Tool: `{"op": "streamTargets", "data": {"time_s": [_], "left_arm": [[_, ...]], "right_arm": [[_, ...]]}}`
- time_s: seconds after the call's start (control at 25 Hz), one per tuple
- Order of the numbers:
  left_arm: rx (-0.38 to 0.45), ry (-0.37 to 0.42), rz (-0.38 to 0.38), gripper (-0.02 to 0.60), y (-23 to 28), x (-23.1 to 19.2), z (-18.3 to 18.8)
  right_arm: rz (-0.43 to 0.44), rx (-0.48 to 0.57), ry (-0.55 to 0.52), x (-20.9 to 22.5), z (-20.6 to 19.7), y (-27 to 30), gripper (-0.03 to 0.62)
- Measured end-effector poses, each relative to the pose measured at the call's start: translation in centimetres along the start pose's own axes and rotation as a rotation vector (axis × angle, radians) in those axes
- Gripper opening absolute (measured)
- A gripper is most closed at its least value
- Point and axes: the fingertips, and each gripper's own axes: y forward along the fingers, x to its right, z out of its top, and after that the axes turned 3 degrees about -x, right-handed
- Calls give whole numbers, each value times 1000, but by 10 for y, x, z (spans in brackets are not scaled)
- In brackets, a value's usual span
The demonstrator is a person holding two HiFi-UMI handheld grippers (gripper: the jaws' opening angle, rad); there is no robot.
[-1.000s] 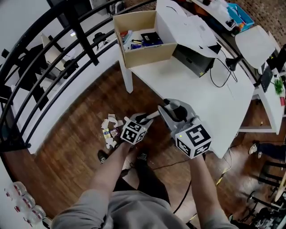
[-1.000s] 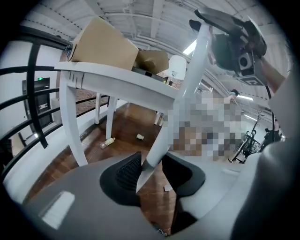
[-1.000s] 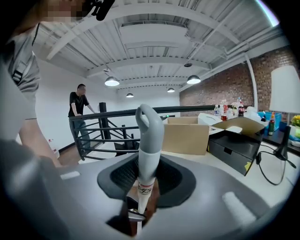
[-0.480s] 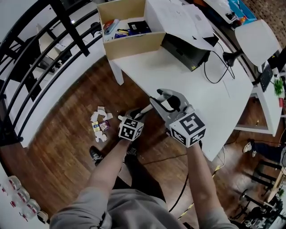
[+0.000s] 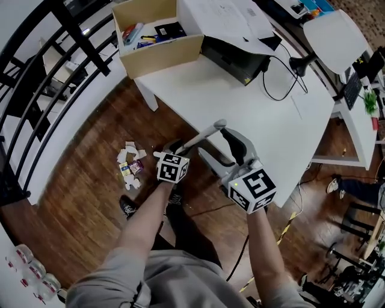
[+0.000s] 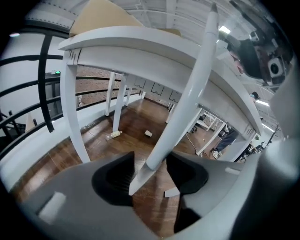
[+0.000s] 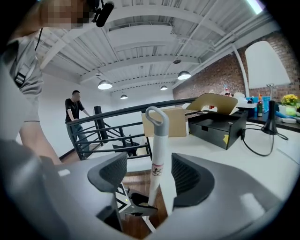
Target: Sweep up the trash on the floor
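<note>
Now the left hand-held gripper (image 6: 152, 173) and the right hand-held gripper (image 7: 149, 174) have just opened their jaws wide, so the white handle (image 7: 157, 140) stands loose between both. I think sweeping must wait: the trash (image 5: 130, 166) lies on the floor (image 5: 84, 198) by the bench (image 5: 240, 102) leg.

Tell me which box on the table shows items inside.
The tan cardboard box at the table's corner; the black box beside it sits under white sheets.
</note>
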Motion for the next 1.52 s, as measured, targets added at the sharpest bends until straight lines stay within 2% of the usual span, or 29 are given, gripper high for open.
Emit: {"op": "streamTargets", "data": {"time_s": [0.08, 0.28, 0.44, 0.52, 0.64, 0.68, 0.92, 1.2, 1.36, 1.52], "left_arm": [[-16, 2, -19, 233, -1, 5, -5], [-25, 24, -61, 233, -17, 13, -10], [5, 31, -89, 233, -54, 10, -7], [47, 49, -85, 208, -85, -1, 3], [131, 89, -42, 38, -147, -28, 25], [155, 96, -34, 5, -170, -33, 30], [285, 143, 29, 5, -310, -82, 60], [408, 207, 85, 5, -453, -99, 55], [459, 288, 120, 5, -513, -101, 60], [510, 263, 108, 5, -560, -101, 54]], "right_arm": [[-25, -16, 20, -1, -11, -8, 267], [-106, -53, 72, 6, -30, -25, 267], [-139, -53, 110, -14, -32, -33, 246], [-119, -40, 103, -35, -25, -23, 179], [-71, 3, 80, -74, -2, 1, 9], [-53, 10, 75, -90, 5, 7, 0], [82, 71, 1, -193, 57, 62, 0], [178, 89, -118, -318, 94, 89, 0], [199, 93, -178, -362, 114, 101, 0], [237, 114, -208, -398, 123, 103, 0]]}}
